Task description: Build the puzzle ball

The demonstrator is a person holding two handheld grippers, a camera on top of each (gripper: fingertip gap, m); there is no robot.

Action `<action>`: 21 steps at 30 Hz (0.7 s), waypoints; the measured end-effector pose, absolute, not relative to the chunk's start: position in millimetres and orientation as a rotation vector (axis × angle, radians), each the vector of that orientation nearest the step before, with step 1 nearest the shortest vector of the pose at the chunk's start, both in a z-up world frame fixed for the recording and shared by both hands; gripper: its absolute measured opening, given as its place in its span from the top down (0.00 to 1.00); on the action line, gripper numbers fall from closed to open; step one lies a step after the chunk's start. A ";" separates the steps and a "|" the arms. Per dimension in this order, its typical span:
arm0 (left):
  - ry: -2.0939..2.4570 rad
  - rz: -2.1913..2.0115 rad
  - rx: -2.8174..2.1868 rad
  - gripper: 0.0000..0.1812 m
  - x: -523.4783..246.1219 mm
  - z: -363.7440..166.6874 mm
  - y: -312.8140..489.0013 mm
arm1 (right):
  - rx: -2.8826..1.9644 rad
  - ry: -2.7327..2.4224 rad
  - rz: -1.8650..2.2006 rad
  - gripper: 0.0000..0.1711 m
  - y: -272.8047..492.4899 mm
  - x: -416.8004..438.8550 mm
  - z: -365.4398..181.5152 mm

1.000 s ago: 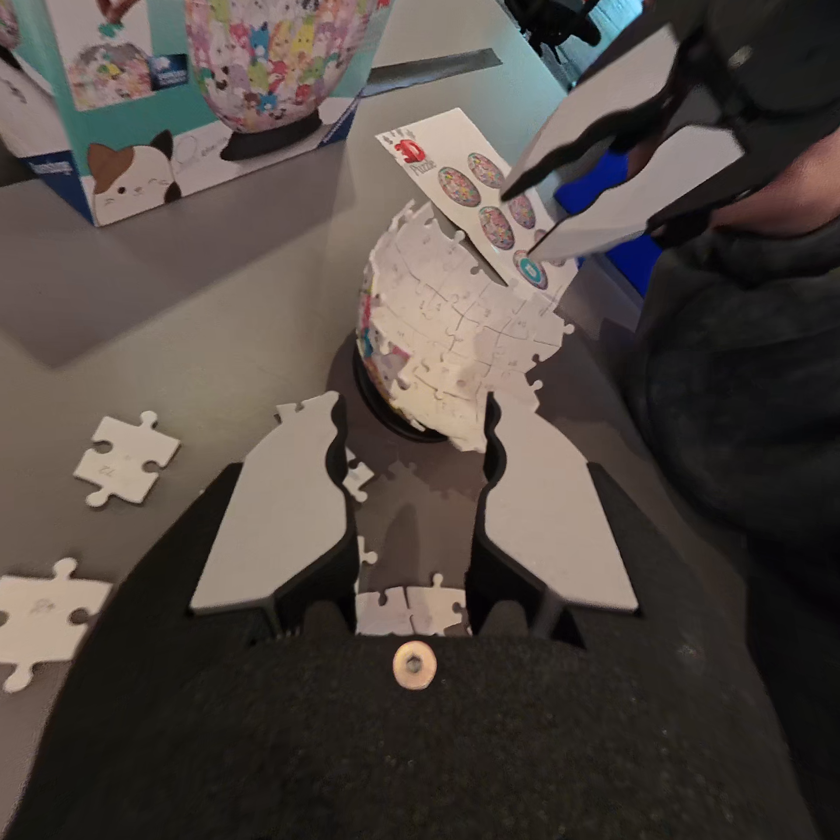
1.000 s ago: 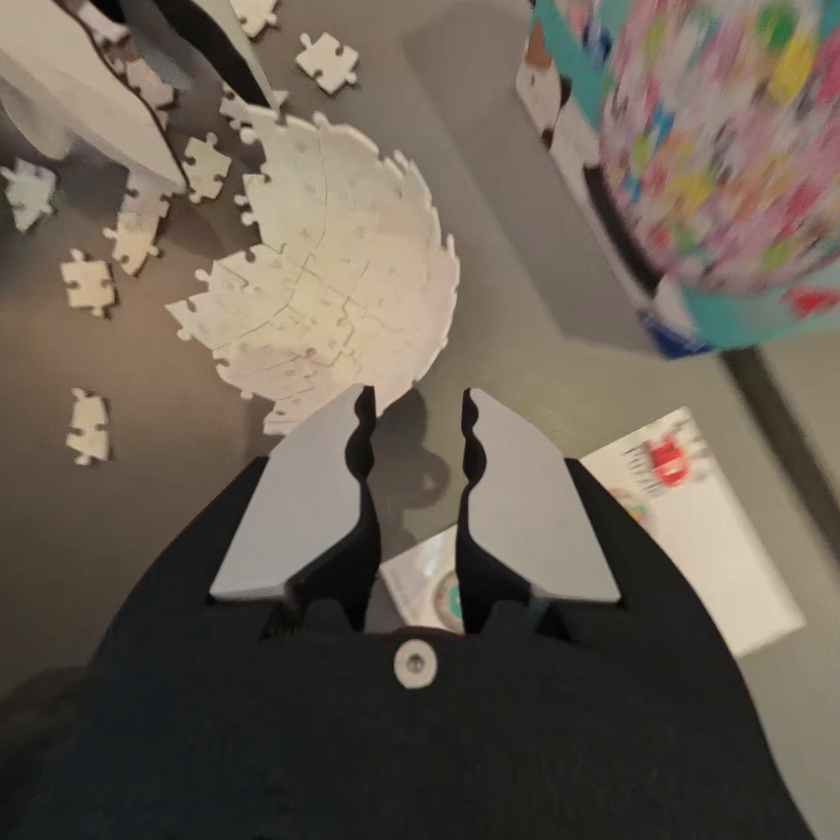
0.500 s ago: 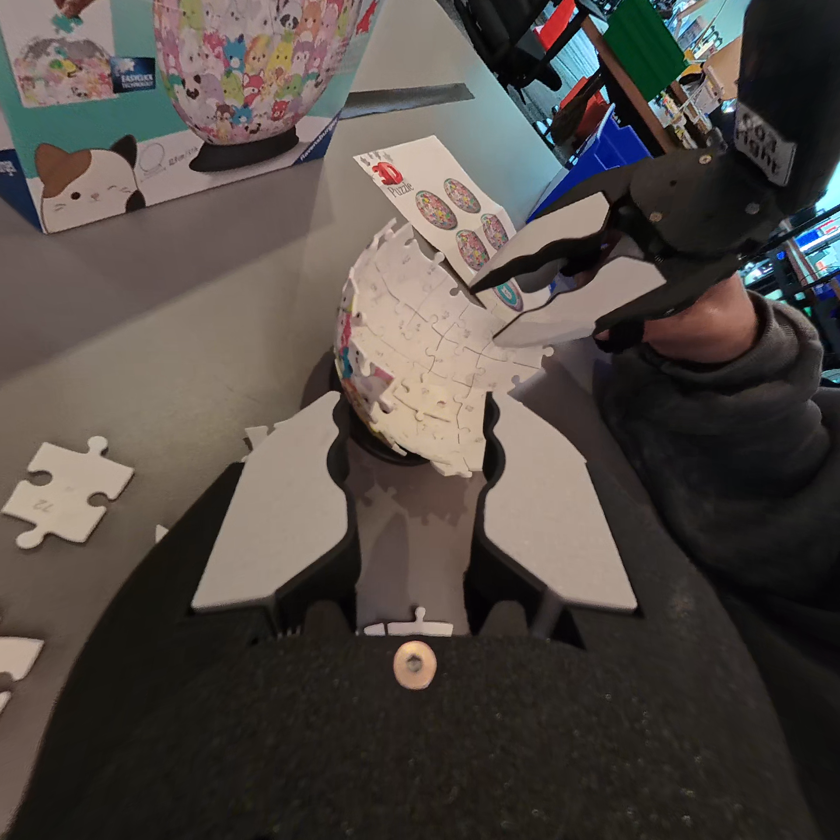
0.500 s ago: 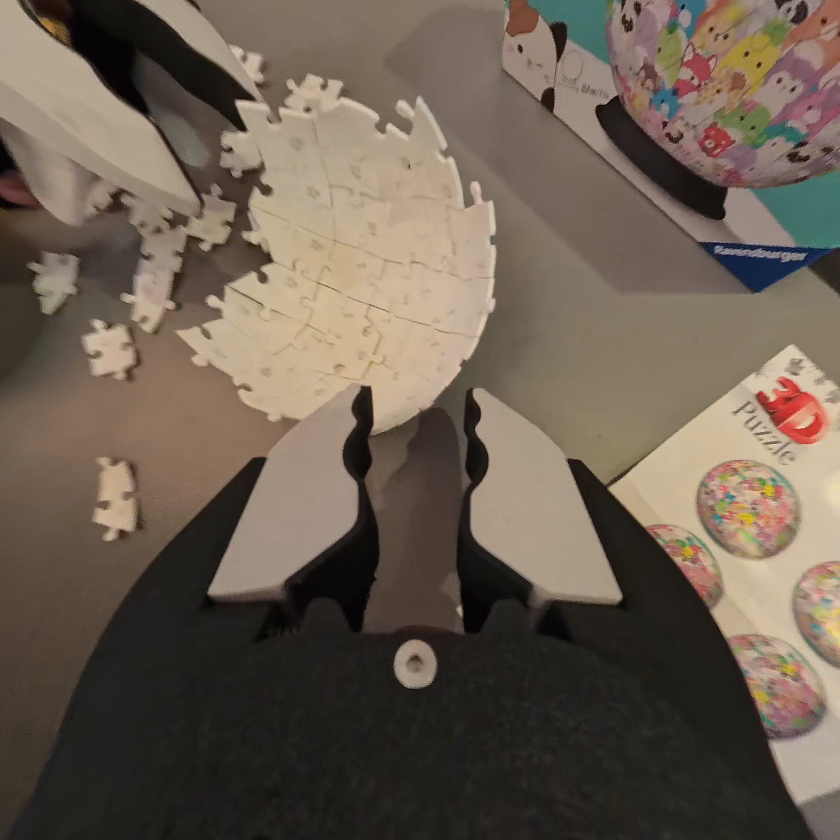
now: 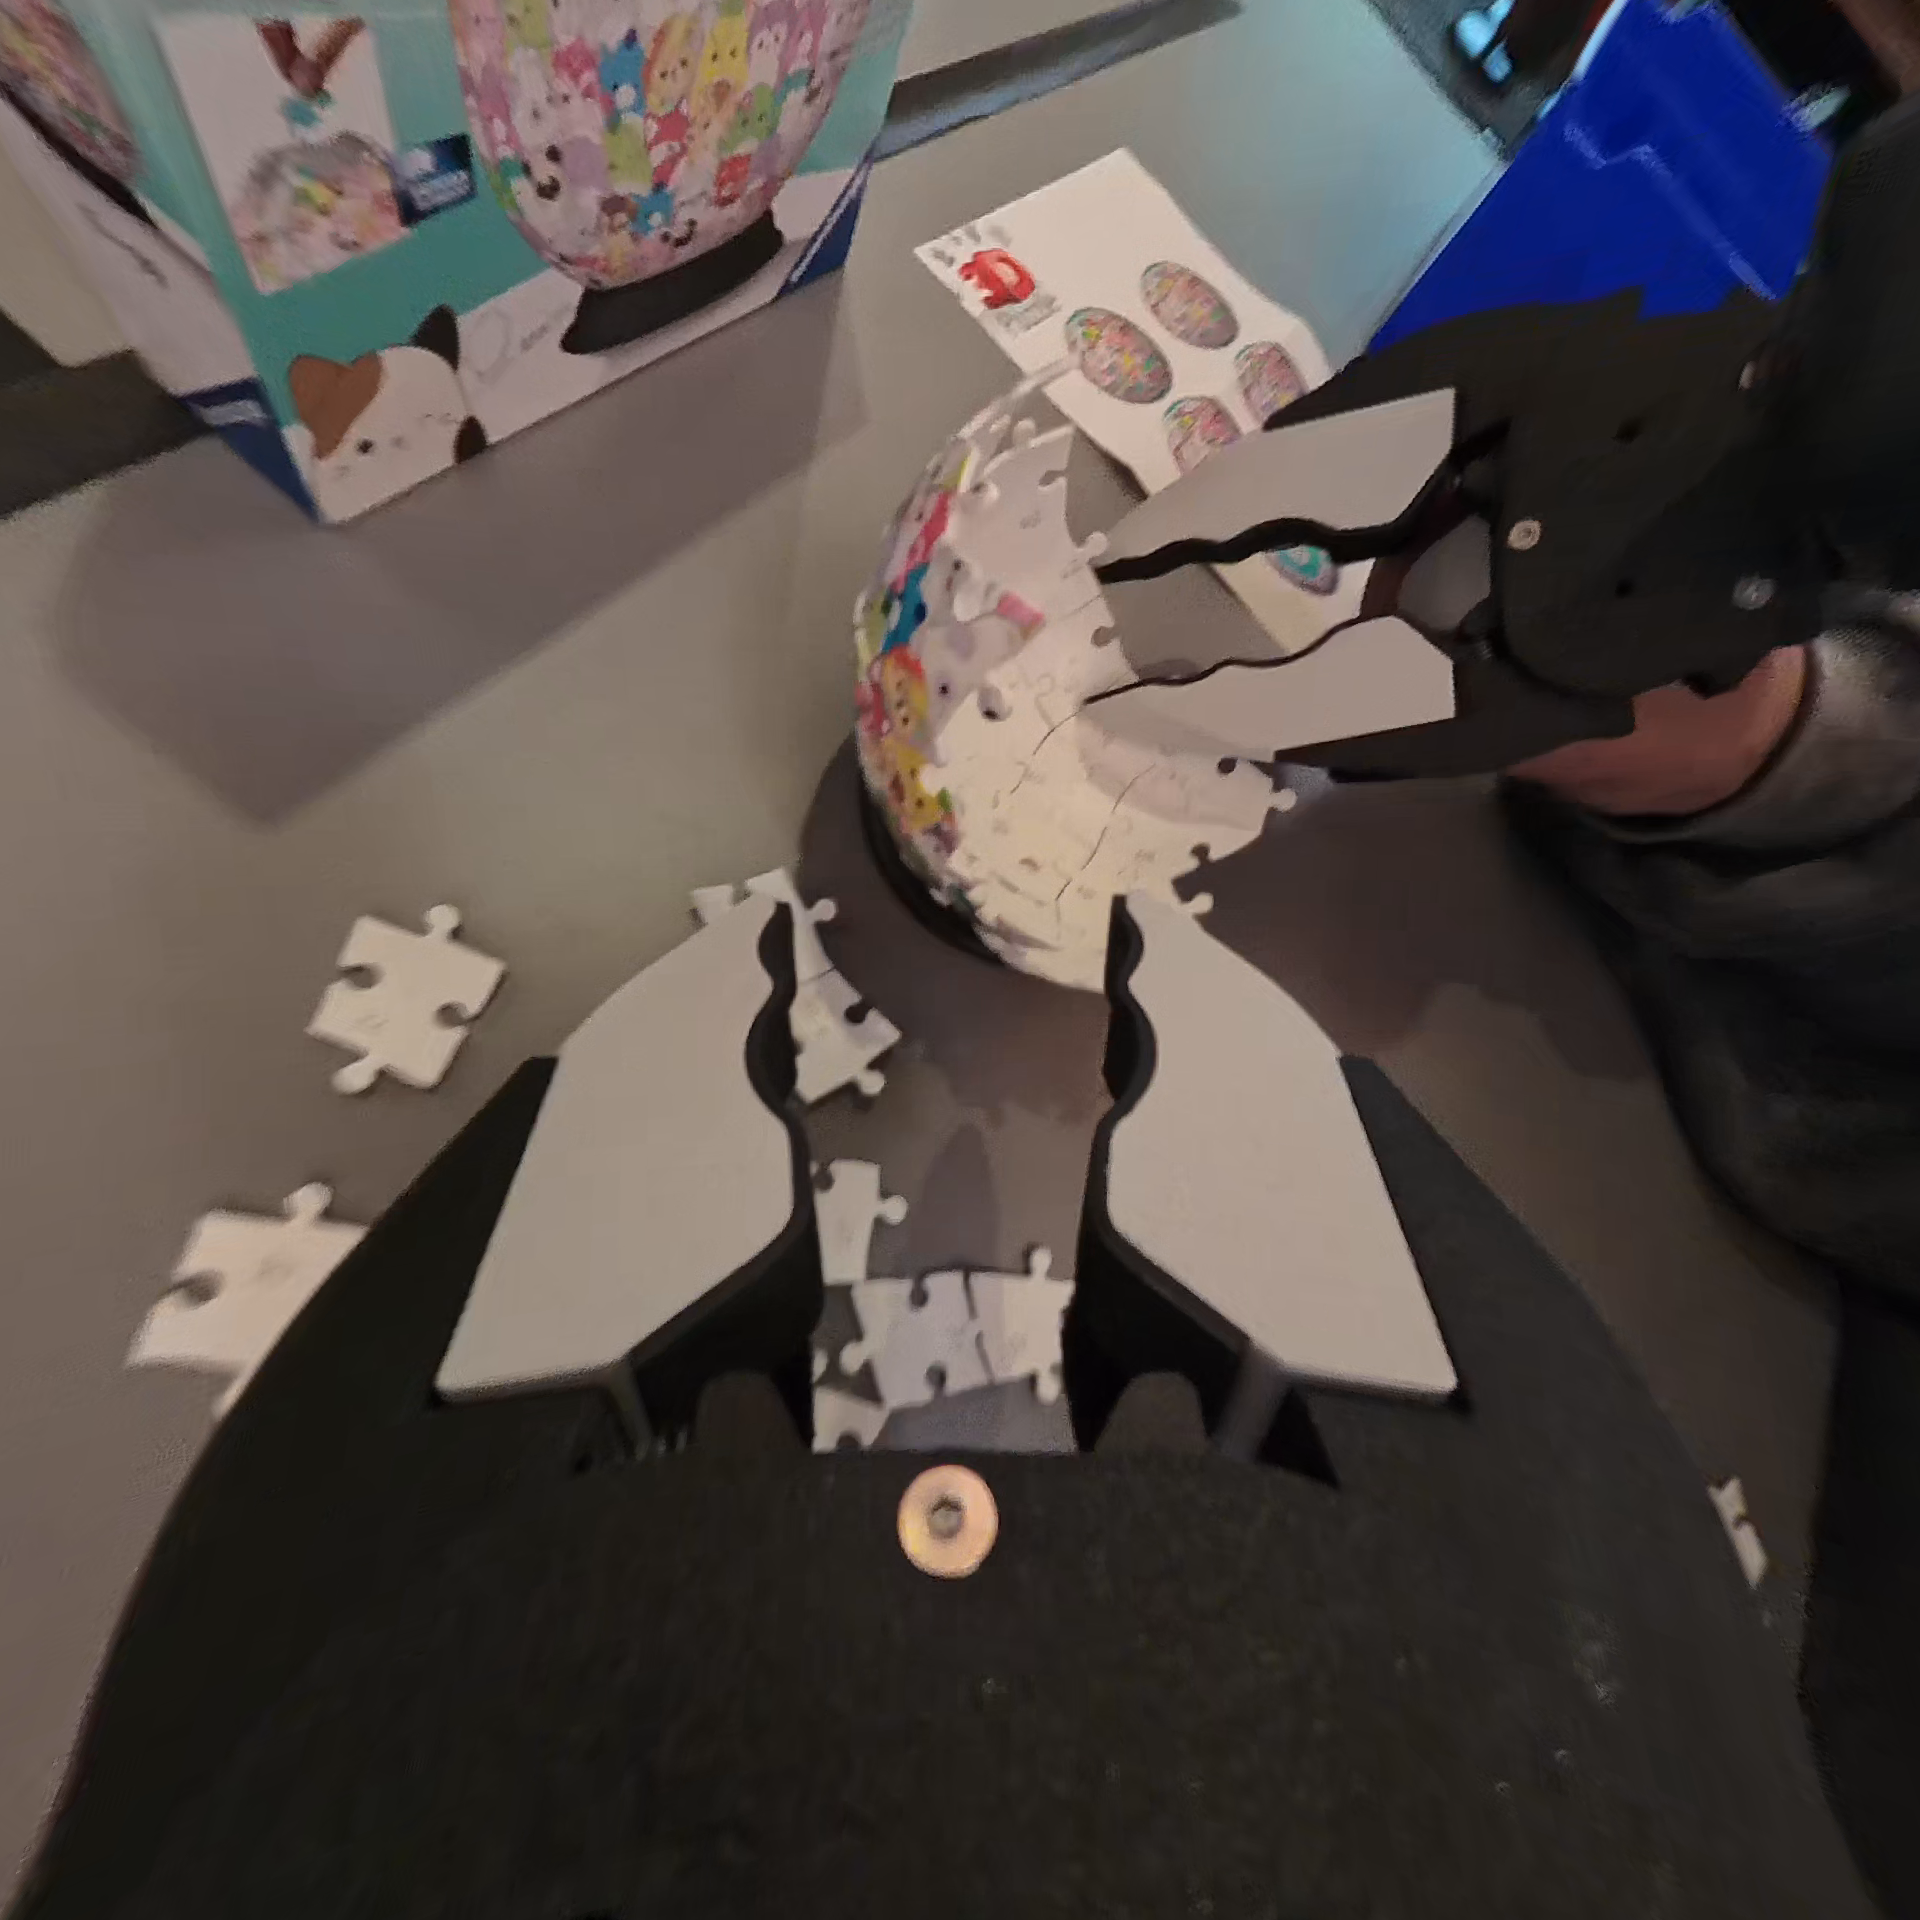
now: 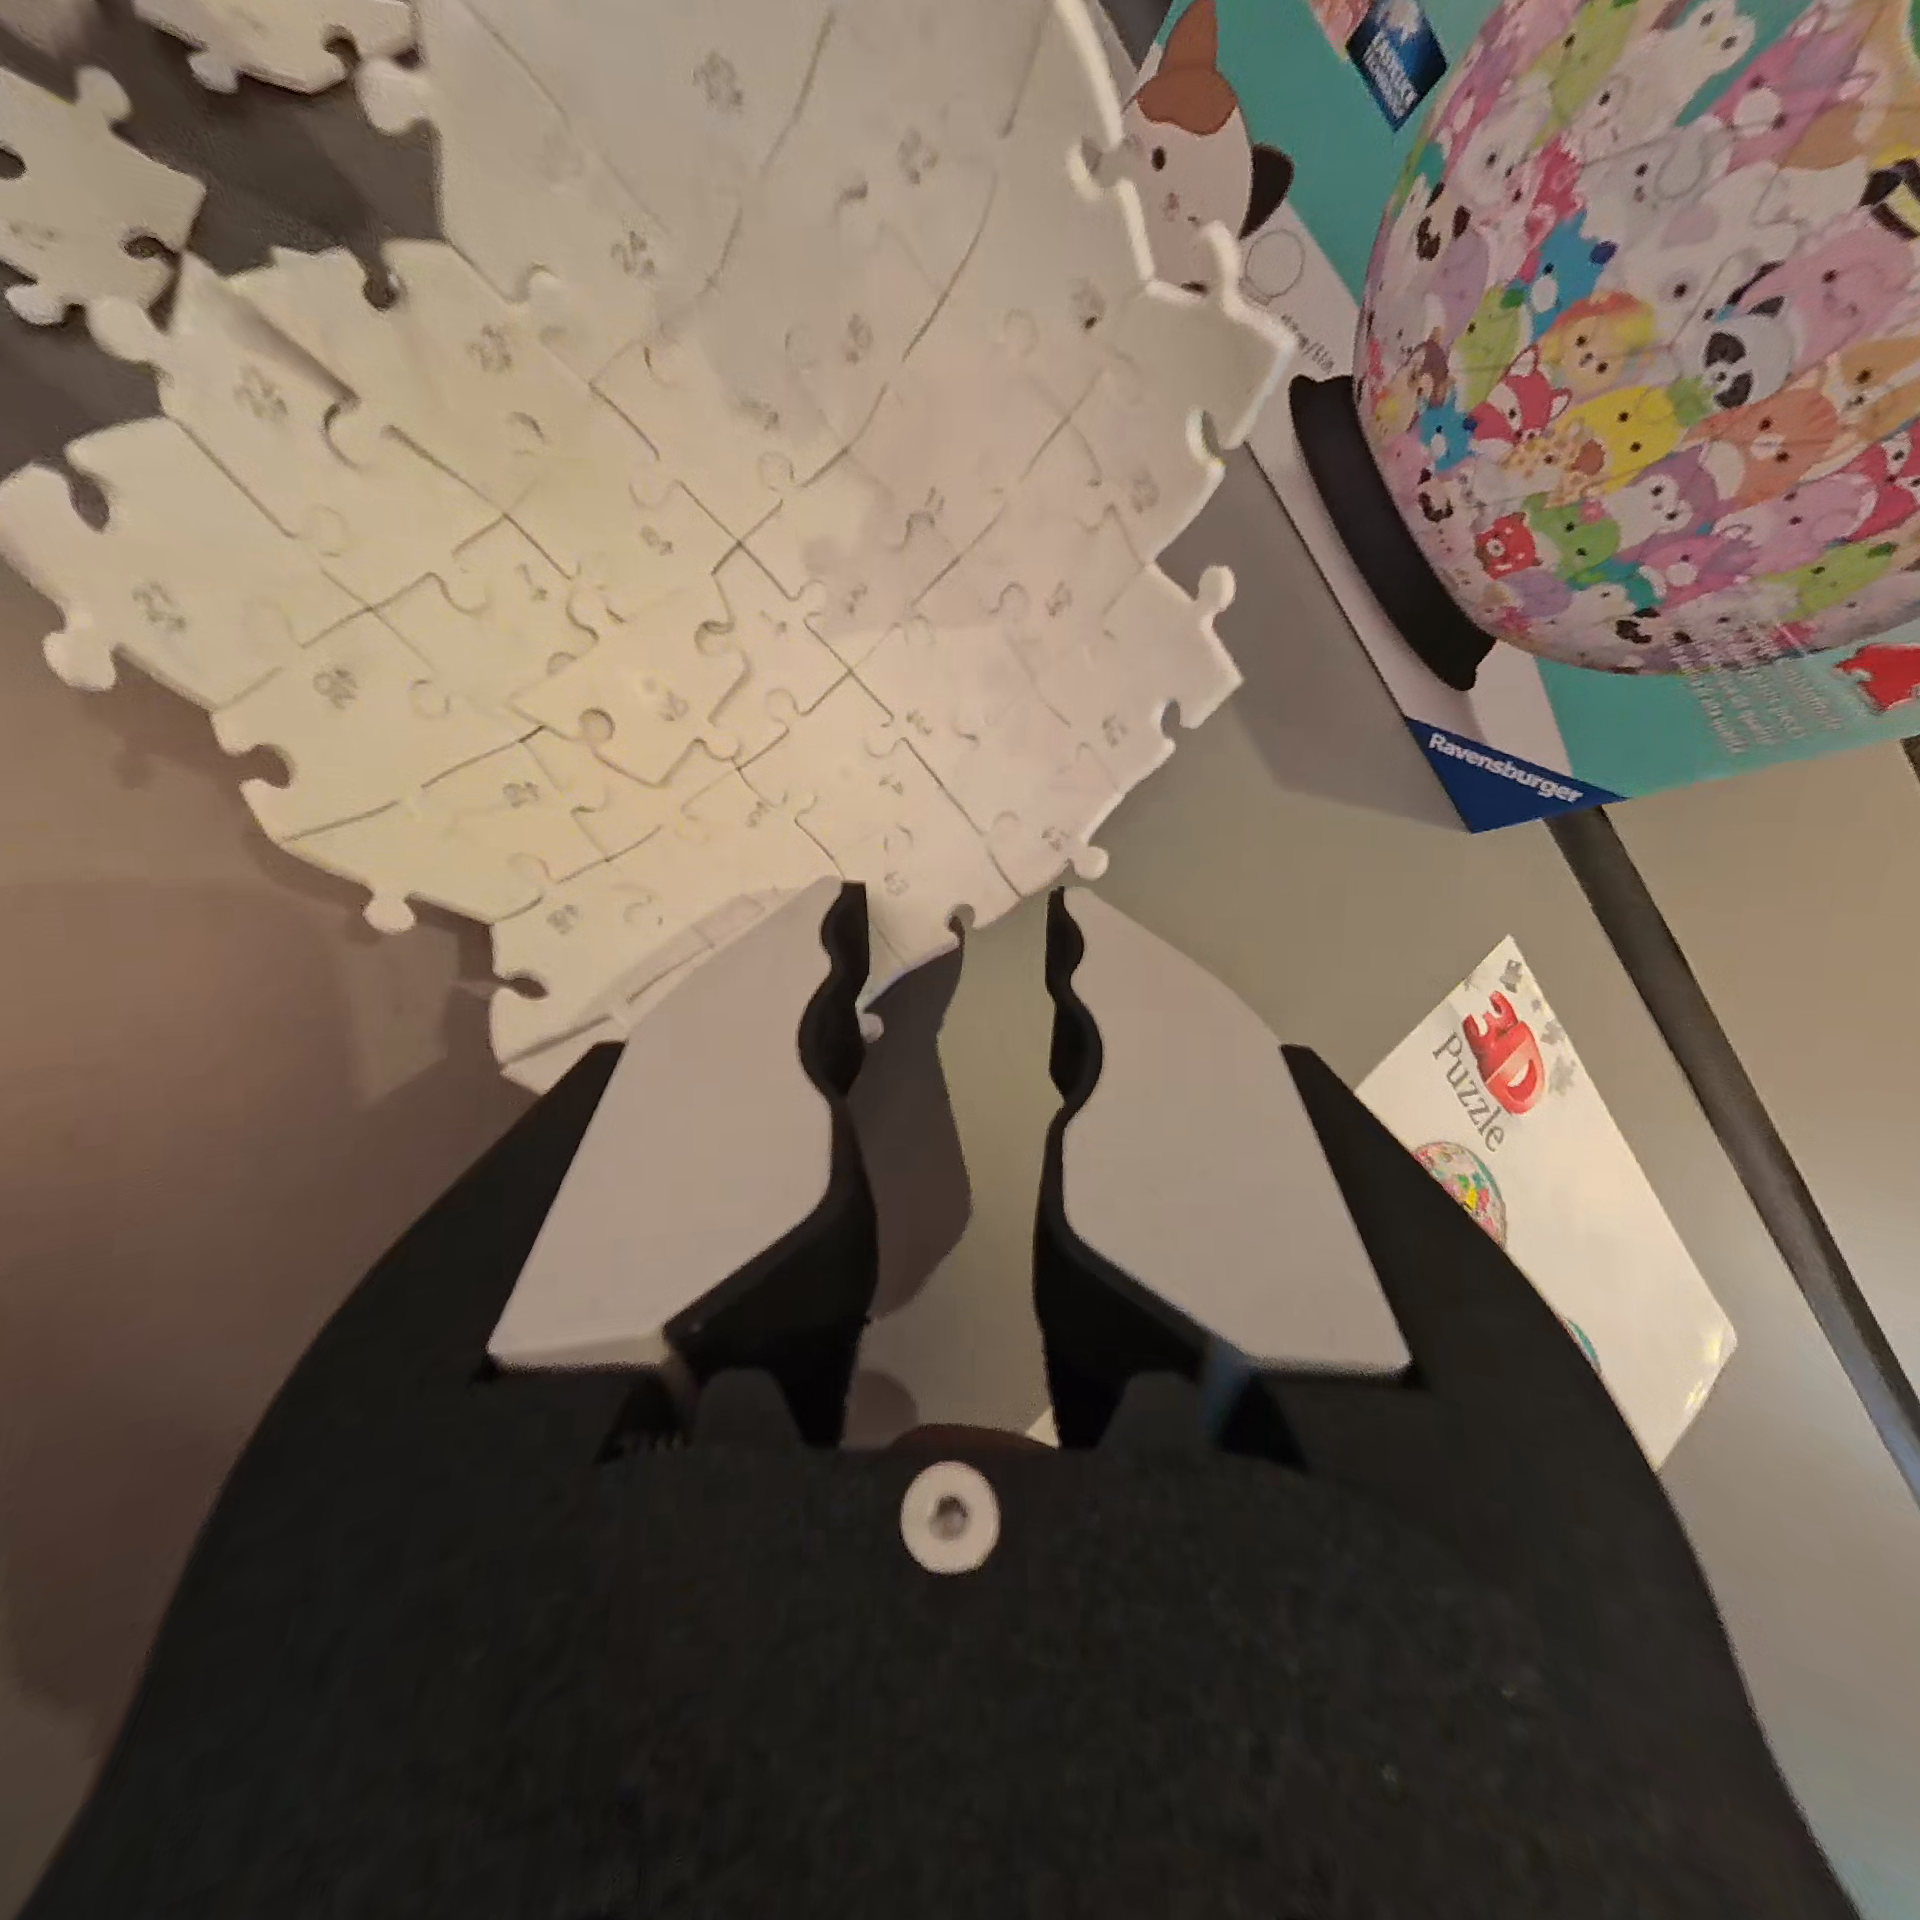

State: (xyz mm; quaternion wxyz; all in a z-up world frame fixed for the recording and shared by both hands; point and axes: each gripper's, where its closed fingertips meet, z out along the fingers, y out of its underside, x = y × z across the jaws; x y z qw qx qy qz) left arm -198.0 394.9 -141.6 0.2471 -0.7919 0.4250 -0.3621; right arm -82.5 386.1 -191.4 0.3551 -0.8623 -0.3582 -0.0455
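The half-built white plastic puzzle shell [image 5: 1049, 769] sits tilted on its black ring stand [image 5: 894, 883] mid-desk. The right tool [image 5: 1096, 623], spread, reaches its inner face; the left tool [image 5: 940, 935], spread, hovers near. A hard push could pop pieces loose or tip it.

One half-built puzzle ball [image 5: 1023, 748] ahead of the left gripper [image 5: 945, 925], seated on one dark stand [image 5: 883, 862]. One puzzle box [image 5: 436, 270] far ahead to its left; one instruction sheet [image 5: 1122, 312] beyond the ball. Loose white pieces [image 5: 400, 1003] beside and under that gripper: at least seven visible, some partly hidden, so no exact count; grippers: two, the right gripper [image 6: 951, 914] included.
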 end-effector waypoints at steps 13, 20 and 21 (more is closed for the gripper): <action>1.305 -0.852 -2.201 0.72 -211.5 -121.1 343.3 | -2.161 -1.304 0.363 0.85 353.0 -127.5 -150.6; 1.083 -0.759 -2.074 0.85 -193.0 -132.5 301.8 | -2.118 -1.339 0.514 1.00 338.1 -127.5 -139.5; 1.048 -0.782 -2.068 0.85 -191.9 -134.0 296.4 | -2.113 -1.332 0.480 1.00 337.9 -124.7 -141.9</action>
